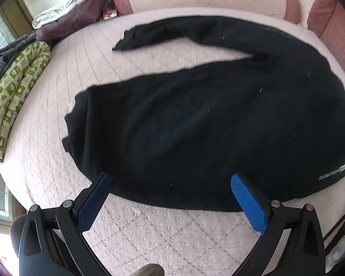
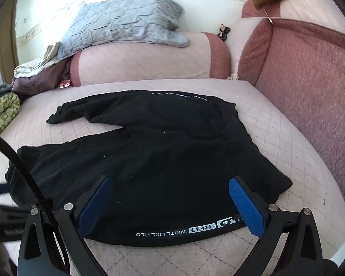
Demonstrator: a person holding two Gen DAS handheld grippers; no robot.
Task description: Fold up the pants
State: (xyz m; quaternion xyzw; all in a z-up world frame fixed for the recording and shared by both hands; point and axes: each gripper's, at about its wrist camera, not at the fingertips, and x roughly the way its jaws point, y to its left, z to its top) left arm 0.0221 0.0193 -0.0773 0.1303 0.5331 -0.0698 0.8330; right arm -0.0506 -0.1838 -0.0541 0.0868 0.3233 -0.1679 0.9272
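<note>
**Black pants spread flat, no fold made yet**

Black fabric, lint-specked: the pants [image 1: 195, 119] lie spread on the bed [image 1: 149, 230], which is covered in a pale pink quilted spread. Two legs run out to the left, waistband to the right.

Left to right, from the left wrist view:
- Green-and-white patterned bedding [image 1: 11, 105] is bundled at the far left edge of the bed, apart from the pants.
- Near leg: broad and flat, its cuff end slightly rumpled at the left.
- Far leg [image 1: 177, 32]: narrower, angled away from the near one, so a wedge of bedspread shows between them.
- Waist end curves off to the right, with a strip of white lettering near the edge.

From the right wrist view: grey quilted blanket [image 2: 122, 20] piled at the head end, pink bolster [image 2: 149, 59] beneath it, then the waistband [image 2: 179, 230] with printed white text at the near edge of the bed.

Progress, as I judge it: start of task. Garment is laid out but the legs are not stacked, and no lengthwise or crosswise fold is visible. Everything remains: bring one leg over the other, then fold along the length.

Pose:
- Left gripper [image 1: 171, 197] hovers over the near hem of the near leg, jaws spread wide, nothing between them.
- Right gripper [image 2: 171, 201] hovers over the waist end, jaws likewise released and straddling the lettered band without pinching it.
- Whether either fingertip touches the cloth, I cannot tell.
</note>
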